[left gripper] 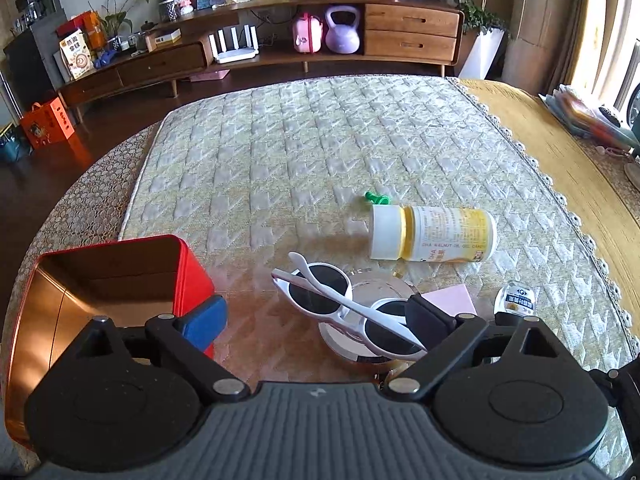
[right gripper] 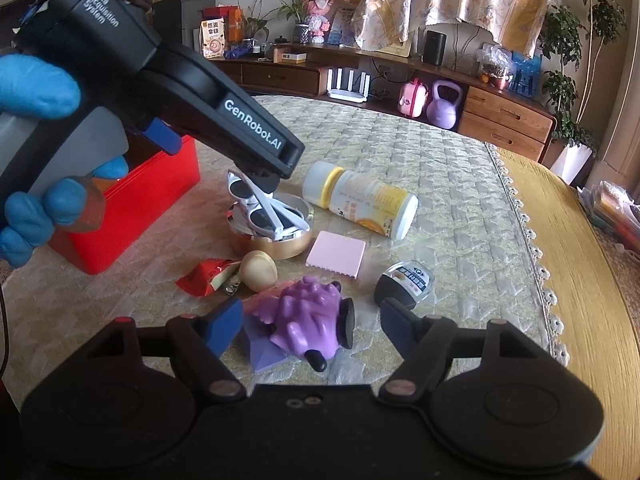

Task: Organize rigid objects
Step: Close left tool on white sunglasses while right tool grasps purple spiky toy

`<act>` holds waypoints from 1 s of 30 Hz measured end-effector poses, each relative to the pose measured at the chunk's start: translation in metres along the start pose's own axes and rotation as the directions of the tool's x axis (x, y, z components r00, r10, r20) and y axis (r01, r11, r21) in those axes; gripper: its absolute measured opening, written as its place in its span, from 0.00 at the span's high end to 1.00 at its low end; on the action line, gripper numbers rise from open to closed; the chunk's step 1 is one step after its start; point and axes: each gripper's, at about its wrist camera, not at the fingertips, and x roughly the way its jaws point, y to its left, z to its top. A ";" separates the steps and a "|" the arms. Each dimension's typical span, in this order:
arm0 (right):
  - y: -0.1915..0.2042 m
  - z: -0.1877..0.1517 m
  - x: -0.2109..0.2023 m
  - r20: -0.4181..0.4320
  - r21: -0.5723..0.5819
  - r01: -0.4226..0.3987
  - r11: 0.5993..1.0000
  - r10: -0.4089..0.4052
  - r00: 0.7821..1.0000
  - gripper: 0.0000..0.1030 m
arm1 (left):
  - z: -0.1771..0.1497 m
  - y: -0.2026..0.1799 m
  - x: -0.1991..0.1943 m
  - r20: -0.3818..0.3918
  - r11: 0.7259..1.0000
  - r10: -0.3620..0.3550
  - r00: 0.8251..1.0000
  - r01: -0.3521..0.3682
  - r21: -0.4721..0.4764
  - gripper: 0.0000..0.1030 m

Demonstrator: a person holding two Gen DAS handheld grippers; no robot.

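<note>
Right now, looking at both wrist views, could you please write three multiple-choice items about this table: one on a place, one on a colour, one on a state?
1. Where do the white sunglasses rest?
A. inside the red box
B. on the round gold tin
C. on the pink pad

2. What colour is the toy figure between the right gripper's fingers?
A. purple
B. green
C. orange

3. How is the white and yellow bottle placed?
A. standing upright
B. lying on its side
C. held by a gripper

Answers:
1 B, the glasses lie across the gold tin.
2 A, its body is purple.
3 B, it lies flat on the cloth, untouched.
</note>
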 end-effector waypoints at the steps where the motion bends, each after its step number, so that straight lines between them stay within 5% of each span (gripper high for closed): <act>1: -0.001 0.000 0.002 -0.004 0.004 -0.001 1.000 0.001 1.000 0.29 | 0.001 0.001 0.004 -0.012 1.000 0.003 1.000 -0.003 -0.008 0.13; 19: -0.009 -0.004 0.021 -0.039 0.044 -0.069 0.997 0.071 0.997 0.34 | 0.006 0.008 0.026 -0.066 0.989 -0.094 0.993 0.086 -0.120 0.81; 30: -0.004 -0.004 0.021 -0.043 0.048 -0.036 0.998 0.038 0.998 0.40 | 0.005 0.012 0.024 -0.044 0.991 -0.076 0.996 0.070 -0.112 0.90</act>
